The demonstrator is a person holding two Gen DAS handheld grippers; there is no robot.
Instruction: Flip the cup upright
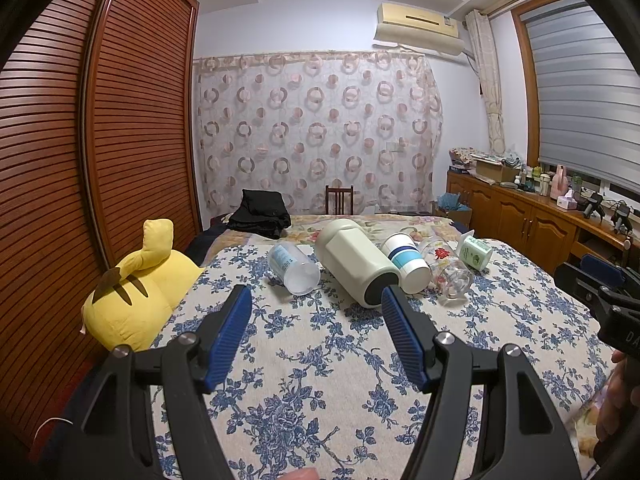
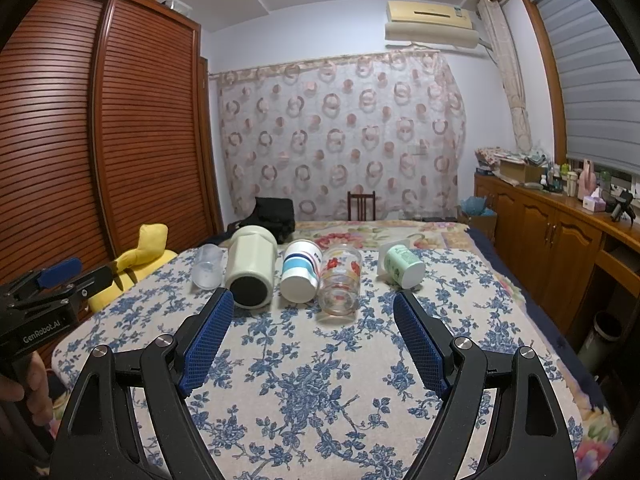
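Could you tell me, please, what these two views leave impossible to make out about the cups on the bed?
- Frosted cup: right wrist view, partly hidden behind the cream flask.
- Glass: left wrist view, striped cup covers its near side.
- Green cup: print too small to read in either view.
- Undersides of all five: pressed into the bedspread.
- Both grippers, left and right: open, touching nothing.
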